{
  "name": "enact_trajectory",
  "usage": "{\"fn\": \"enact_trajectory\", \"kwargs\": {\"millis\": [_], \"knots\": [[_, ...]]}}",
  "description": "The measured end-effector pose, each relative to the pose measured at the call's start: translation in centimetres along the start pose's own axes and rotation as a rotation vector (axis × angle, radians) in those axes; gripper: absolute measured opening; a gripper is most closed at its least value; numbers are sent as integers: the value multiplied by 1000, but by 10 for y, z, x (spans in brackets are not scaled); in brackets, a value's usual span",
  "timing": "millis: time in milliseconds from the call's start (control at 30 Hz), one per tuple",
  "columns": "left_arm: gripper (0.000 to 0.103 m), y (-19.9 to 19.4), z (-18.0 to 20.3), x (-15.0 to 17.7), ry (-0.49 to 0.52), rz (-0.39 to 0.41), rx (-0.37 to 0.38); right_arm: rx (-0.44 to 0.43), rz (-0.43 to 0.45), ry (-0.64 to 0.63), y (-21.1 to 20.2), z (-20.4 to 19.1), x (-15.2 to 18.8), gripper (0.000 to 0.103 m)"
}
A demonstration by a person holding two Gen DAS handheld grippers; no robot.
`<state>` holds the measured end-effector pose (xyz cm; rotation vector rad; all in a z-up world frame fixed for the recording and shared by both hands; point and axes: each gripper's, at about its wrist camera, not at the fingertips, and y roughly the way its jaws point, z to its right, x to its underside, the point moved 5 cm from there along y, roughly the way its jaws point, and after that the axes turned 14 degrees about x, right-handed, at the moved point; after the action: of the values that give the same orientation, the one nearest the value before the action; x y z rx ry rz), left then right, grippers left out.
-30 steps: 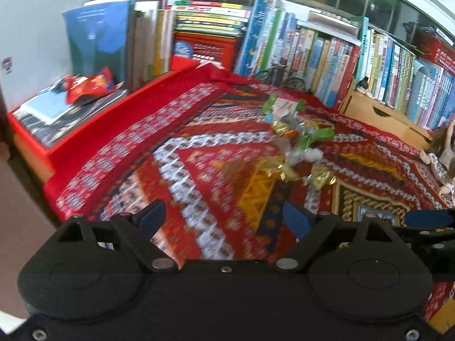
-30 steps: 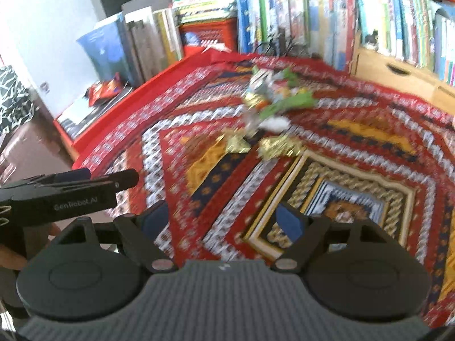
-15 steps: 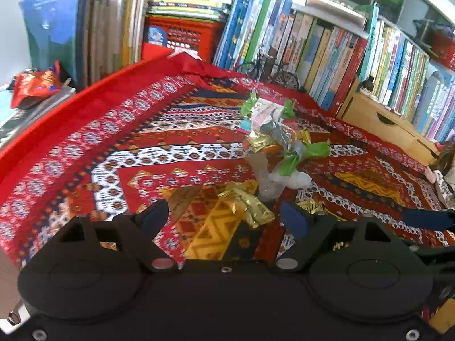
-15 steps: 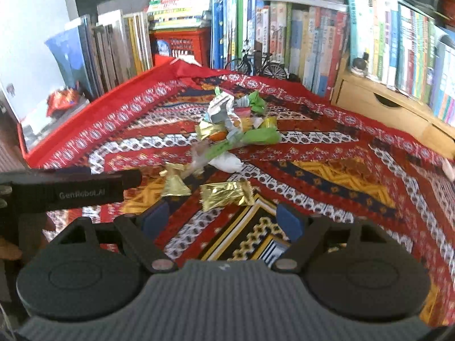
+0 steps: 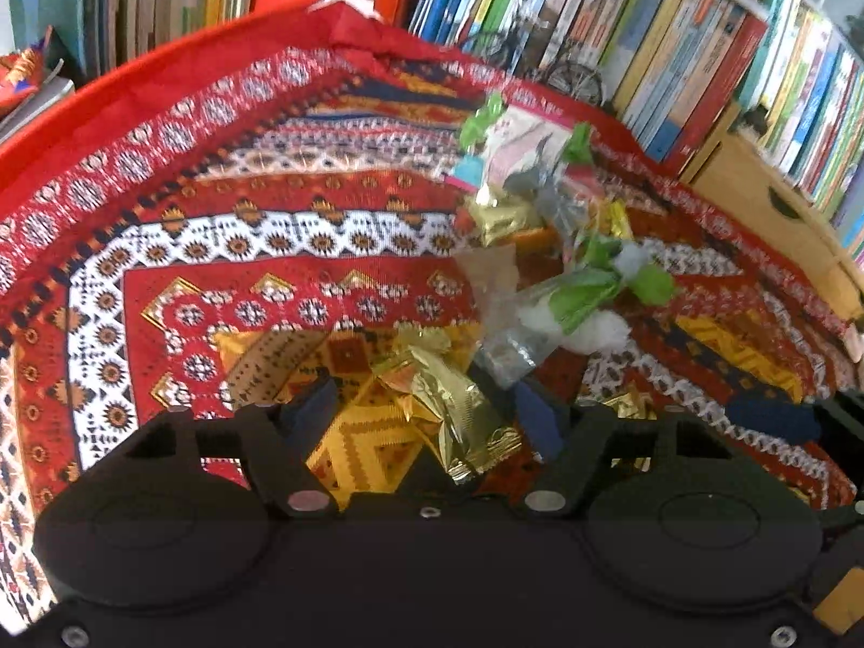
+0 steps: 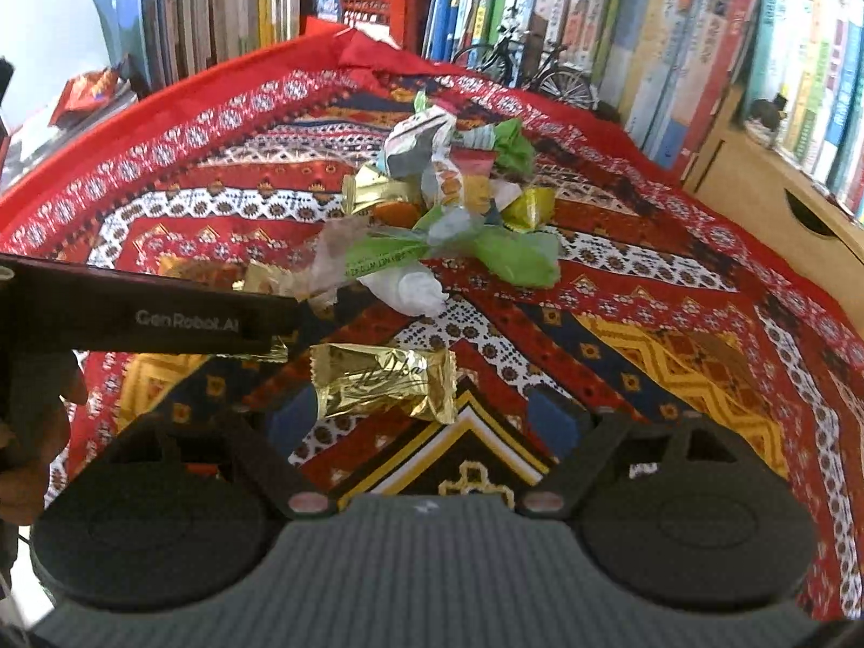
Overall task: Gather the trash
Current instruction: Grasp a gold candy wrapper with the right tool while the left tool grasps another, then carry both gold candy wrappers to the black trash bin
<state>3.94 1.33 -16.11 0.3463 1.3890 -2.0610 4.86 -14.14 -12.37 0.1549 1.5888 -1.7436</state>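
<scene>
Trash (image 6: 443,205), a heap of crumpled wrappers, lies mid-cloth on our red patterned tablecloth (image 6: 675,324), rows of books (image 6: 675,27) behind. Our left gripper (image 5: 432,405) has just been closing, jaws still apart around a gold wrapper (image 5: 453,405). Our right gripper (image 6: 426,421) stands wide, another gold wrapper (image 6: 383,378) just ahead, unheld.

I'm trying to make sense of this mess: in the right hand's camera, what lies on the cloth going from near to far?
Right tool → gold wrapper → white crumpled tissue → green wrapper → small gold wrapper → toy bicycle → books.
</scene>
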Motion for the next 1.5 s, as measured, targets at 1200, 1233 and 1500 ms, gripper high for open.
{"fn": "enact_trajectory", "kwargs": {"millis": [1200, 1233, 1500], "knots": [[25, -29, 2, 9, 72, 42, -59, -166, -35, 31, 9, -25, -3, 56], [25, -31, 1, 10, 70, 45, -60, -169, -35, 34, 7, -26, -2, 56], [25, -61, -15, 27, 52, 65, -71, -178, -19, 29, -18, -46, 3, 56]]}}
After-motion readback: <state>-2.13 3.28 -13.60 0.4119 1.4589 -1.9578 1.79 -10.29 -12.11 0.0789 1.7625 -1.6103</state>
